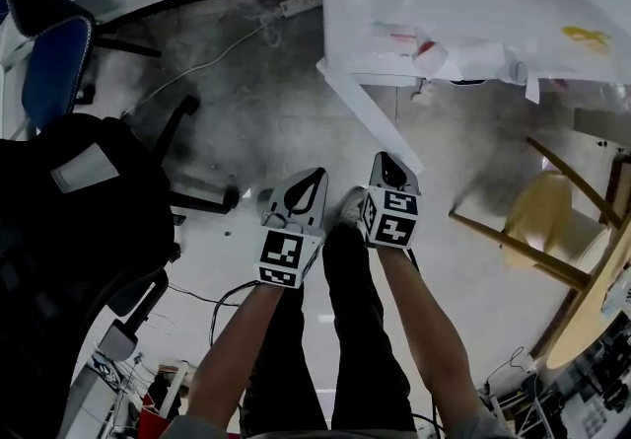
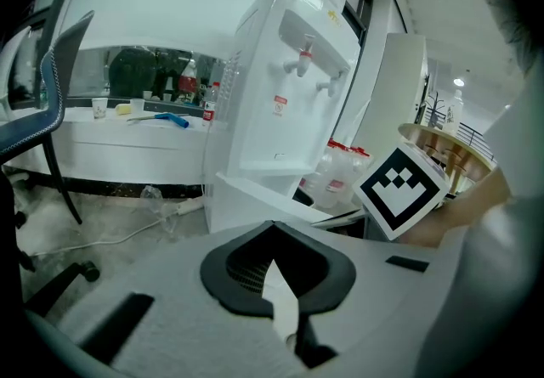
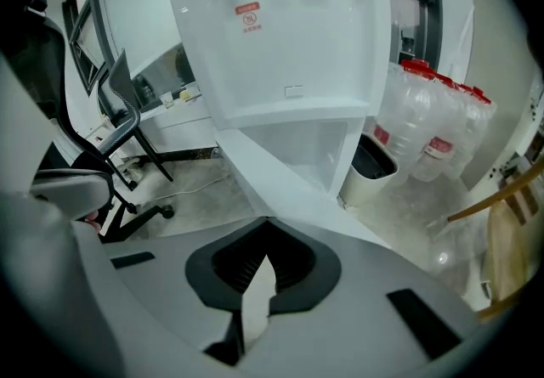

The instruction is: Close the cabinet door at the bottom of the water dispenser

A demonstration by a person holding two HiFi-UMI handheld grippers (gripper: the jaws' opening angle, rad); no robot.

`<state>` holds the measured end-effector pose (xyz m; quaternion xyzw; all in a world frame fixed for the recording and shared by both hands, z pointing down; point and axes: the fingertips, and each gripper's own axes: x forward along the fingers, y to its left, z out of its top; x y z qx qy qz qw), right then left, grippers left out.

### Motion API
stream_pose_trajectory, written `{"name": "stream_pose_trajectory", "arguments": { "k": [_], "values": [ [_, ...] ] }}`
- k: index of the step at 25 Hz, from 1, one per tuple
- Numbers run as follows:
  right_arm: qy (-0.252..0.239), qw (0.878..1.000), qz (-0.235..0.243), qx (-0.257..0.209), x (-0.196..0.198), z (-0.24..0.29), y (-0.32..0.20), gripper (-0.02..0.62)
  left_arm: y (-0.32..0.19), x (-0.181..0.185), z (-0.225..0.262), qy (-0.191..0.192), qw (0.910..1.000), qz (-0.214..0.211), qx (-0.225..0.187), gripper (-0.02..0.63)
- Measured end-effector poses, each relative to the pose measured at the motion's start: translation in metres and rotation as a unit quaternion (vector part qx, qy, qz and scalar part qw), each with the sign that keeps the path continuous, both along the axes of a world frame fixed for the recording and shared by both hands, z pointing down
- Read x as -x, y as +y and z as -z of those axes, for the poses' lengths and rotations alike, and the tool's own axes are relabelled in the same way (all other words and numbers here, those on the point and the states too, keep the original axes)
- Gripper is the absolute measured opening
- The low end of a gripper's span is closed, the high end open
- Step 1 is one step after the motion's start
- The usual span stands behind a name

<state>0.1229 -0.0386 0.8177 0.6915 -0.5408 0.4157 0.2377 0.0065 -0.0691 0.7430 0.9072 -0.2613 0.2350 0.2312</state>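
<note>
Both forearms reach forward and down, side by side, and each gripper carries a cube of black-and-white square markers: patterns, no words. My left gripper (image 1: 314,179) (image 2: 272,230) has its jaws pressed together on nothing. My right gripper (image 1: 387,161) (image 3: 262,230) is closed and empty too, its tips just right of the left one's.

Straight beyond the right jaws stands the tall white water dispenser (image 3: 280,45) (image 2: 289,87). A small red-and-white sticker (image 3: 249,18) sits on its front, above the jaws, but the print is too small for me to read. At its foot the flat white cabinet door (image 3: 272,177) (image 1: 370,111) hangs open, its free edge slanting down to just ahead of the right jaw tips. I cannot tell whether they touch it. Clear plastic bottles with red caps and red labels (image 3: 425,130) stand right of those jaws, their wording illegible.
</note>
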Motion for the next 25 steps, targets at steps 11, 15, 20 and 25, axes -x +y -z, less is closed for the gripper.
{"name": "stream_pose_trajectory", "arguments": {
  "k": [11,15,20,25],
  "values": [
    [0.022,1.0,0.005,-0.012,-0.039,-0.005,-0.022,0.006,-0.011,-0.009,-0.004,-0.002,0.9991,0.041,0.006,0.005],
    [0.027,0.999,0.0,-0.016,-0.052,-0.009,-0.032,0.006,-0.018,-0.013,-0.003,-0.002,0.9988,0.049,0.007,0.005],
    [0.036,0.999,-0.003,-0.018,-0.068,-0.014,-0.045,0.006,-0.028,-0.019,-0.003,0.005,0.9981,0.061,-0.002,0.005],
    [0.058,0.998,0.012,-0.019,-0.085,-0.019,-0.061,0.006,-0.033,-0.025,-0.004,0.006,0.9979,0.065,-0.003,0.005]
  ]
}}
